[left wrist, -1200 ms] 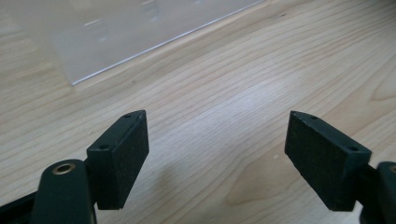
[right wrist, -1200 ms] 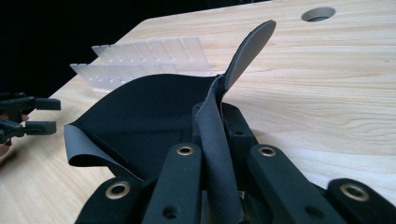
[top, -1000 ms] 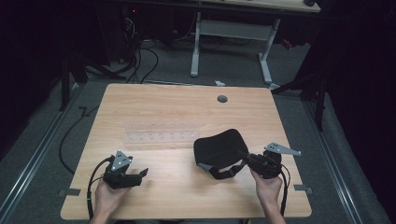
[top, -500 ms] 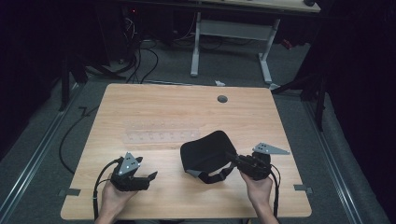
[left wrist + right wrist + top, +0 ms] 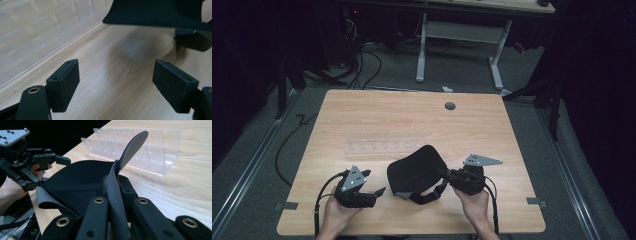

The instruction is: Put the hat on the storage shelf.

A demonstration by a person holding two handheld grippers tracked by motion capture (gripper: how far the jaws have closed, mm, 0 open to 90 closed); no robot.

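right gripper view: jaws pinch matte black cloth (image 5: 82,182), curled edge.

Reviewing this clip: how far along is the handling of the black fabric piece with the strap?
Done: the right gripper is shut on an edge of the black fabric piece, lifting that side off the table. In hand: the left gripper, jaws wide open, faces the fabric's other side without touching it. Left: a second grasp. The clear slotted rack holds nothing; I can't tell whether it is involved.
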